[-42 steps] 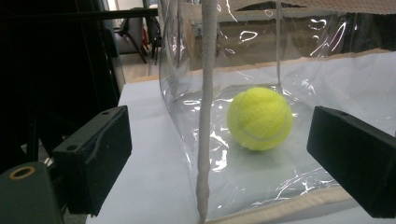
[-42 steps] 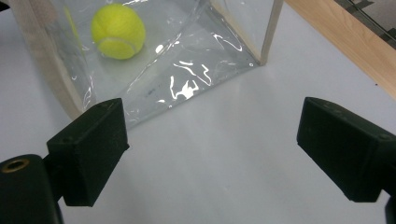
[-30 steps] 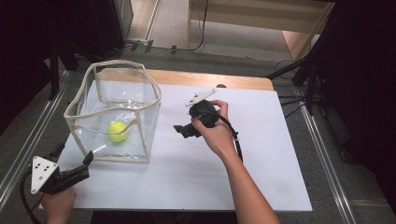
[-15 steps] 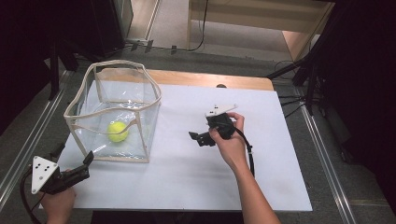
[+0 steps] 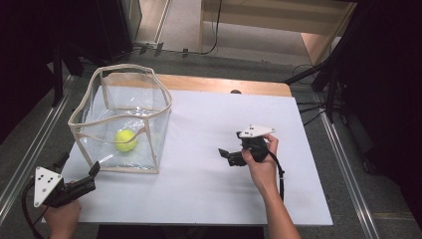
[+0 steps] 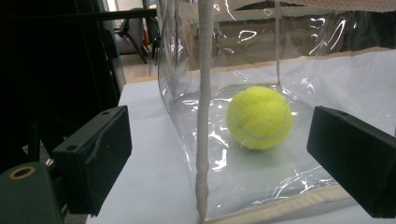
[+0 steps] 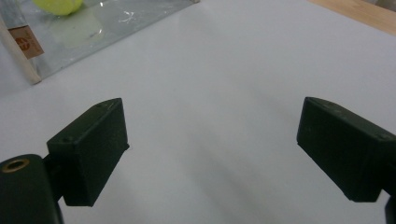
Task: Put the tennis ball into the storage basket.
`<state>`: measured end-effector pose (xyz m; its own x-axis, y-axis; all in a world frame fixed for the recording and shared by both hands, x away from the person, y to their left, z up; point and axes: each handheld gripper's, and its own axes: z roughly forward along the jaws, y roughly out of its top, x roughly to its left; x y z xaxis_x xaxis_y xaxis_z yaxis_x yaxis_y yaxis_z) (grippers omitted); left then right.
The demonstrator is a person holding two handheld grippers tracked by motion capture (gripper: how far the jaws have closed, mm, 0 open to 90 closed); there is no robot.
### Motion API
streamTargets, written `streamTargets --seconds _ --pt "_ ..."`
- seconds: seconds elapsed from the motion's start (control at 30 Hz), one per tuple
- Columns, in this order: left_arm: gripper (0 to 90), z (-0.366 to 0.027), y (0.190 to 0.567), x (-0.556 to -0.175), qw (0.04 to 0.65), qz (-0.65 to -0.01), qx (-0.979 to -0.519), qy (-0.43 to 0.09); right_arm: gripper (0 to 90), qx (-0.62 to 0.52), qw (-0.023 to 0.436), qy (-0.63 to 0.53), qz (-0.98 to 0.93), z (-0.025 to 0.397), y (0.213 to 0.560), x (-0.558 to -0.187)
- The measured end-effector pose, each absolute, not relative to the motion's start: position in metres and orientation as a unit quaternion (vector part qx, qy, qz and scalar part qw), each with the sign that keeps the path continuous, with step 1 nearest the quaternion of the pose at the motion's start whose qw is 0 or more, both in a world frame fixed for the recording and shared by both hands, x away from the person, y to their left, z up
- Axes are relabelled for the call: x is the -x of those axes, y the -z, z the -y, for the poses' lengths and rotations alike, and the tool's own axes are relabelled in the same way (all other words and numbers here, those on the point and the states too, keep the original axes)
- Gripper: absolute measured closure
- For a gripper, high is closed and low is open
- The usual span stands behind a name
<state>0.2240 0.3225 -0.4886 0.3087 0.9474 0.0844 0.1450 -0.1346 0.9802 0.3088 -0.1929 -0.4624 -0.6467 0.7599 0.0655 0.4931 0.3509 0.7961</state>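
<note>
Black-jawed right gripper (image 5: 225,155): jaws spread wide, empty, held over bare white table (image 5: 209,124) right of centre, well apart from the bag. Left gripper (image 5: 89,175): jaws likewise wide, holding nothing, at the table's near left corner, just beside the front corner seam of the clear plastic bag (image 5: 149,107). Yellow tennis ball (image 5: 125,140): rested on the bag's floor, inside the upright walls. Cream trim edged the bag's rim and seams.
</note>
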Motion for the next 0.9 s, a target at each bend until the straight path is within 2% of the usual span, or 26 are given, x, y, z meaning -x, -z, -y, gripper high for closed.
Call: streamTargets --seconds 0.5,0.9 --pt "6.9 -0.322 0.489 -0.224 0.496 -0.428 -0.638 -0.404 7.8 -0.406 0.175 -0.440 -0.782 0.225 0.480 -0.282" --pt "6.9 -0.322 0.489 -0.223 0.494 -0.428 -0.639 -0.406 7.8 -0.420 0.204 -0.459 -0.756 0.250 0.488 -0.257"
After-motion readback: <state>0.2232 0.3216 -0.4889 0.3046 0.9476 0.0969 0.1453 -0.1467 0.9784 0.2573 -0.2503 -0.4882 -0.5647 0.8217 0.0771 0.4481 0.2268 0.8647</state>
